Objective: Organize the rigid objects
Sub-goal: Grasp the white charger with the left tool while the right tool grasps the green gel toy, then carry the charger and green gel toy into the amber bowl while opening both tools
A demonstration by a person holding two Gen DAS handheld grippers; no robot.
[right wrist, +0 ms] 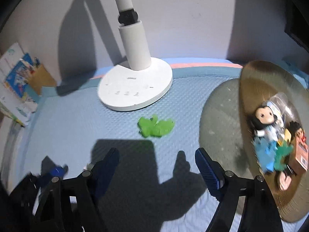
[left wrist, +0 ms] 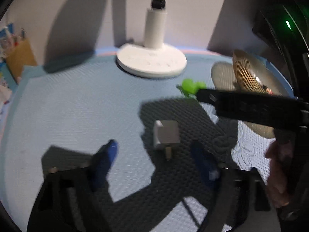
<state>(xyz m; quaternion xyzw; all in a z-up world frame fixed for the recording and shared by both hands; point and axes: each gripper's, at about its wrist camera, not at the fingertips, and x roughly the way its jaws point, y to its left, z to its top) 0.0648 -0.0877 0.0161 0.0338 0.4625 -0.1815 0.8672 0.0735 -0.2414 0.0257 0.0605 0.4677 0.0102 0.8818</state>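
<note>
Small toys being gathered into a gold bowl on a blue mat.

The gold bowl (right wrist: 251,89) is seen at the mat's (right wrist: 67,127) right edge, already filled with little figures (right wrist: 264,118). A white plug cube (left wrist: 167,135), judged stiff, light and best taken by its flat sides, lies between the partly open left gripper's (left wrist: 154,154) jaws, untouched. The right gripper (right wrist: 156,159) is half open, empty, short of a green toy (right wrist: 155,126) near the lamp base (right wrist: 135,89).

A white lamp base (right wrist: 135,89) with its upright post (right wrist: 133,44) is seen standing on a blue textured mat (right wrist: 77,127), close to a pale wall (right wrist: 193,15). Colourful printed papers (right wrist: 17,83) and a brown cardboard piece (right wrist: 41,77) are propped at the far left edge.
</note>
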